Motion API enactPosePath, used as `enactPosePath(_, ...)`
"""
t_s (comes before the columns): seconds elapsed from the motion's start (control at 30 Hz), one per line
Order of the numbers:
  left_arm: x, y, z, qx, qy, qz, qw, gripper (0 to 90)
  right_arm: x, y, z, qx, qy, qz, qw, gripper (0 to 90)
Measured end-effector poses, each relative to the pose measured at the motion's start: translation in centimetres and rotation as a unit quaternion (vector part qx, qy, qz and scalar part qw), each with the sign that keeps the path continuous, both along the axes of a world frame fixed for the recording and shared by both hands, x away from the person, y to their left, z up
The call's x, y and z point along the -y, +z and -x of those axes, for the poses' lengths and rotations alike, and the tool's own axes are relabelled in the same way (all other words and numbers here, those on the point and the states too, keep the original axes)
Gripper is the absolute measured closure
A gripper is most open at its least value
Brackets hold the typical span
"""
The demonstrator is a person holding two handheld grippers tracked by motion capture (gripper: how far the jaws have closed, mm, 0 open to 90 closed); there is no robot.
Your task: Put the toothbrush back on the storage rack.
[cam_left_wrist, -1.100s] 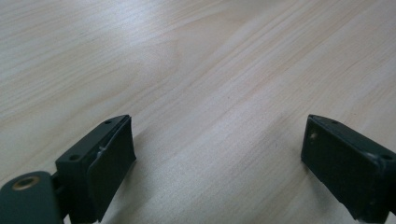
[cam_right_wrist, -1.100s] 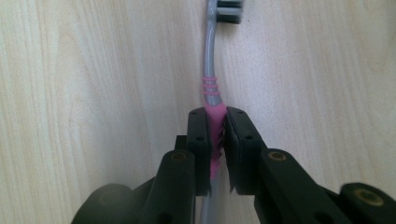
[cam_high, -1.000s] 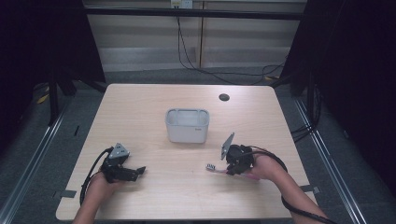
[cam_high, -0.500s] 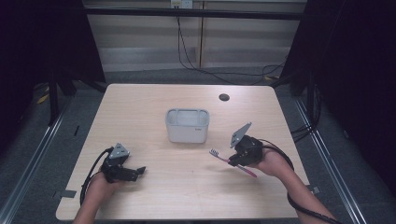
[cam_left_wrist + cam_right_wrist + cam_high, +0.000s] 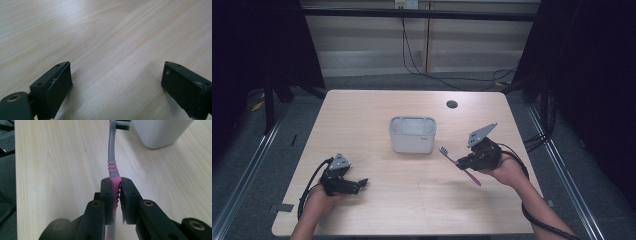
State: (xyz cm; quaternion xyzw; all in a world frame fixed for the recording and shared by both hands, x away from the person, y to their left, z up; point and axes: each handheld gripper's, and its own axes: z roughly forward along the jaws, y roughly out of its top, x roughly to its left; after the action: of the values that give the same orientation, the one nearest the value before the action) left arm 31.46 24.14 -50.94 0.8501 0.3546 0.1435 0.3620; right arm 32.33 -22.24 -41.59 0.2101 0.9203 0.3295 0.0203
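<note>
Toothbrush (image 5: 459,163) is clamped mid-handle by right hand-held gripper (image 5: 464,162), head aimed at cup (image 5: 412,134) for insertion; left hand-held gripper (image 5: 360,183) is rested wide on worktop (image 5: 362,115).

No legible text, labels, brands, numbers or signs

Both grippers are black: the left gripper (image 5: 360,183) and right gripper (image 5: 460,163) each carry a grey triangular plate, brass-ringed screw holes and a trailing black cable.

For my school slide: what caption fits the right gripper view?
Right gripper clamps a pink-and-grey toothbrush, bristles toward the white holder.
</note>
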Motion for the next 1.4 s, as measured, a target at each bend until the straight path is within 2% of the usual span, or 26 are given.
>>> enactPosePath(0.03,0.0,0.0,0.0,0.000,0.000,0.000,1.0000,9.2,0.0,0.0,0.0,0.000,0.000,0.000,1.0000,81.9)
enactPosePath(0.23,0.0,0.0,0.0,0.000,0.000,0.001,1.0000,9.2,1.4,1.0,-0.1,0.010,-0.020,-0.045,0.9987,81.9)
enactPosePath(0.27,0.0,0.0,0.0,0.000,0.000,0.001,1.0000,9.2,1.4,1.0,-0.1,0.010,-0.020,-0.045,0.9987,81.9)
enactPosePath(0.33,0.0,0.0,0.0,0.000,0.000,0.001,1.0000,9.2,1.8,1.3,0.0,0.016,-0.029,-0.068,0.9971,81.9)
enactPosePath(0.43,0.0,0.0,0.0,0.000,0.000,0.000,1.0000,9.2,1.9,1.5,0.0,0.023,-0.034,-0.074,0.9964,81.8)
enactPosePath(0.53,0.0,0.0,0.0,0.001,0.000,0.000,1.0000,9.2,1.9,1.8,0.1,0.041,-0.046,-0.095,0.9936,81.8)
enactPosePath(0.63,0.0,0.0,0.0,0.000,0.000,0.000,1.0000,9.1,1.9,2.1,0.1,0.049,-0.051,-0.104,0.9920,81.8)
enactPosePath(0.73,0.0,0.0,0.0,0.000,0.000,0.000,1.0000,9.2,1.7,2.6,0.1,0.064,-0.064,-0.124,0.9881,81.8)
enactPosePath(0.83,0.0,0.0,0.0,0.000,0.000,0.000,1.0000,9.2,1.6,2.8,0.0,0.071,-0.067,-0.129,0.9869,81.8)
enactPosePath(0.87,0.0,0.0,0.0,0.000,0.000,0.001,1.0000,9.2,1.4,3.0,-0.1,0.078,-0.072,-0.134,0.9852,81.8)
enactPosePath(0.9,0.0,0.0,0.0,0.000,0.000,0.001,1.0000,9.2,1.4,3.0,-0.1,0.078,-0.072,-0.134,0.9852,81.8)
enactPosePath(1.0,0.0,0.0,0.0,0.000,0.000,0.000,1.0000,9.1,0.8,3.4,-0.4,0.081,-0.079,-0.149,0.9823,81.8)
enactPosePath(1.13,0.0,0.0,0.0,0.000,0.000,0.000,1.0000,9.2,0.5,3.6,-0.6,0.084,-0.082,-0.154,0.9811,81.8)
enactPosePath(1.3,0.0,0.0,0.0,0.001,0.000,0.000,1.0000,9.2,0.2,4.2,-0.9,0.097,-0.095,-0.170,0.9760,81.8)
enactPosePath(1.33,0.0,0.0,0.0,0.000,0.000,0.001,1.0000,9.2,0.2,4.2,-0.9,0.097,-0.095,-0.170,0.9760,81.8)
enactPosePath(1.4,0.0,0.0,0.0,0.000,0.000,0.000,1.0000,9.1,0.2,4.5,-0.9,0.104,-0.104,-0.180,0.9726,81.8)
